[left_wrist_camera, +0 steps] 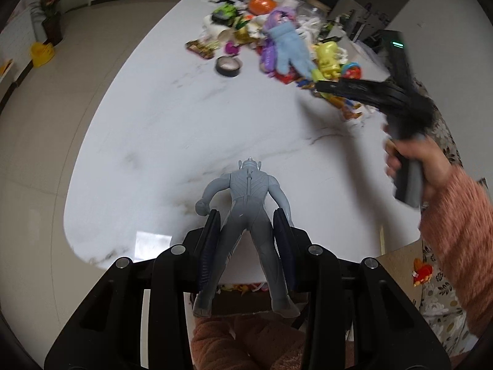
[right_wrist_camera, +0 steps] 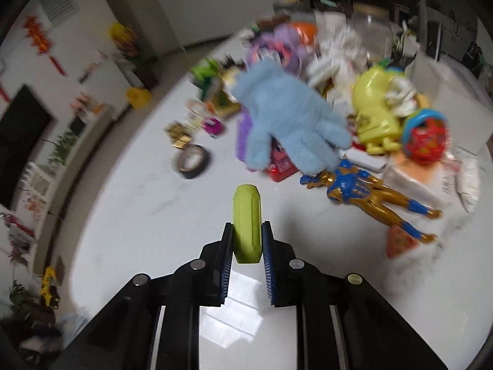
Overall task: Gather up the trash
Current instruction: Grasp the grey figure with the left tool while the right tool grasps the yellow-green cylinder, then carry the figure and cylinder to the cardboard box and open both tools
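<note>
My left gripper is shut on a grey hero figure, held by the waist above the near edge of the white marble table. My right gripper is shut on a lime-green plastic piece above the table; it also shows in the left wrist view, blurred, near the pile. The pile of toys and trash holds a blue fuzzy glove, a yellow figure, a blue-and-gold figure, a tape roll and wrappers.
A red and blue ball, white paper scraps and a clear jar lie at the far side. A cardboard box sits below the table's near right edge. A yellow bin stands on the floor.
</note>
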Motion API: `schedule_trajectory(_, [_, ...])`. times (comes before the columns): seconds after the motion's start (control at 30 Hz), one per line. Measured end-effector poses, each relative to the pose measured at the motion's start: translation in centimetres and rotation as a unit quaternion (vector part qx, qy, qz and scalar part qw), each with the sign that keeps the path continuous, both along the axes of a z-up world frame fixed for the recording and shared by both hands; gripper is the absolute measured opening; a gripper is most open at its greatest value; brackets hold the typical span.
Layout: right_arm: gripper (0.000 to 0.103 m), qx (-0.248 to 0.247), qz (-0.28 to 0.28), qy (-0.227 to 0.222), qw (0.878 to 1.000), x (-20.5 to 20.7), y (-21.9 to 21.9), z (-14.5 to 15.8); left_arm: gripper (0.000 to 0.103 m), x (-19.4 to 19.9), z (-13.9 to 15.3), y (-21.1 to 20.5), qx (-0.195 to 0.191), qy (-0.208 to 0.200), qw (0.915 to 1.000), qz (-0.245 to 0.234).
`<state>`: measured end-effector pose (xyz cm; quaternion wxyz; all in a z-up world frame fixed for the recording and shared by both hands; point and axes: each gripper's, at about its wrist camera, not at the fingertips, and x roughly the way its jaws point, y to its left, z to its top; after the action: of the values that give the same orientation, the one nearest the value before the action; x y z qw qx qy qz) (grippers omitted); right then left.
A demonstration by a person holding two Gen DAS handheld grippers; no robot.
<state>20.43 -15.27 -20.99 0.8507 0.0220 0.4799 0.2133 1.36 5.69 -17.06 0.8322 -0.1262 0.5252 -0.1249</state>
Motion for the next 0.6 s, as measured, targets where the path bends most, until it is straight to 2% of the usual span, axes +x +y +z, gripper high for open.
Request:
schedule_trajectory(0.13, [0.018, 0.021, 0.025, -0.045, 0.998, -7.4, -2.2, 4.8, 0.036, 0.4, 1.8, -1.5, -0.001, -0.023, 0.9991, -0.036])
schedule_trajectory(0.23, [0.018, 0.013, 0.047, -0.06, 0.997, -13.4, -3.0, 6.7, 0.036, -0.6, 2.7, -2.5, -0.002, -0.032, 0.9968, -0.073])
schedule_trajectory(0.3, [0.018, 0.007, 0.058, -0.056, 0.997, -17.0, -3.3, 6.7, 0.036, -2.0, 3.1, -3.2, 0.003, -0.037, 0.9939, -0.104])
schedule_trajectory(0.4, [0.018, -0.004, 0.066, -0.032, 0.997, -22.1, -4.0, 5.1, 0.036, -4.8, 3.2, -4.5, 0.012, -0.042, 0.9864, -0.159])
schedule_trajectory(0.5, [0.018, -0.01, 0.063, 0.011, 0.998, -26.1, -4.4, 2.2, 0.036, -7.8, 1.9, -5.7, 0.005, -0.018, 0.9768, -0.214])
schedule_trajectory(0.6, [0.018, -0.014, 0.056, 0.061, 0.996, -29.3, -4.6, -1.6, 0.033, -10.1, -0.3, -6.6, -0.002, 0.01, 0.9688, -0.248])
